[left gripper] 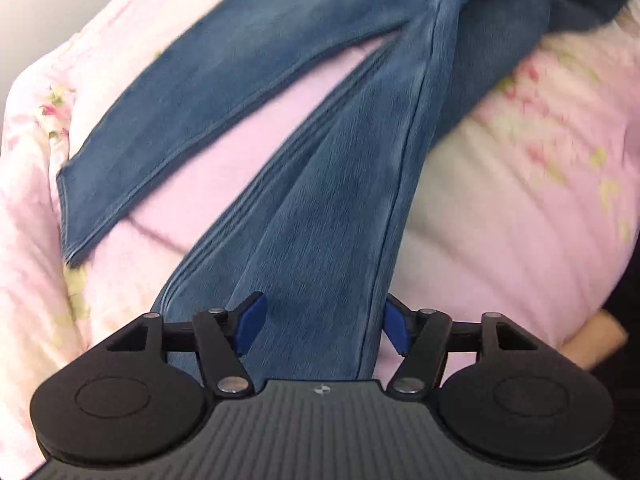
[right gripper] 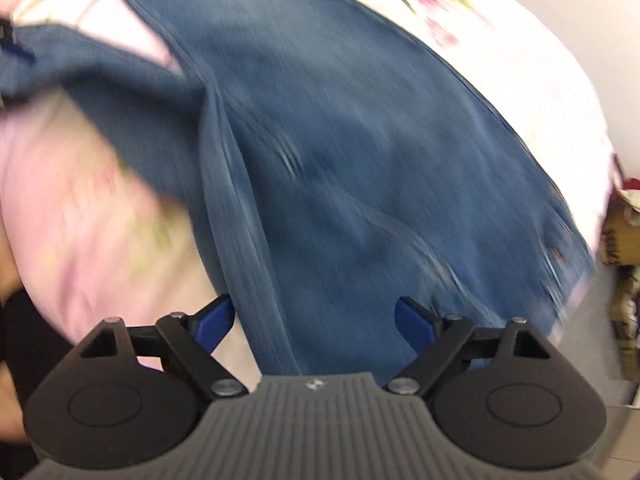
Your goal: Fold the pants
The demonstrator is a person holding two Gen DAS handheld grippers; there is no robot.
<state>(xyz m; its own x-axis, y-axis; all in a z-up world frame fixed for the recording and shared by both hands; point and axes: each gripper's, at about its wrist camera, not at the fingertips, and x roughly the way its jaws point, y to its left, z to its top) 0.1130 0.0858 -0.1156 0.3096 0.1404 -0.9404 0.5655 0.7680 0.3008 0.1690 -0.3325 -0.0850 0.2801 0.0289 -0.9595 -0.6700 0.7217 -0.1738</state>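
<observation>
Blue denim pants [left gripper: 340, 184] lie on a pink floral bedspread [left gripper: 520, 168]. In the left wrist view one leg runs up from between the blue fingertips [left gripper: 250, 322] of my left gripper [left gripper: 322, 326], whose jaws stand apart around the cloth. The other leg [left gripper: 192, 108] lies spread to the left, its hem near the bed's left edge. In the blurred right wrist view the pants' upper part [right gripper: 360, 140] fills the middle. My right gripper [right gripper: 314, 324] is open, its pads on either side of the denim and a seam fold.
The bedspread [right gripper: 80, 216] drops off at the left of the right wrist view. Cardboard and clutter [right gripper: 624, 240] stand beyond the bed's right edge. A hand [left gripper: 596, 336] shows at lower right in the left wrist view.
</observation>
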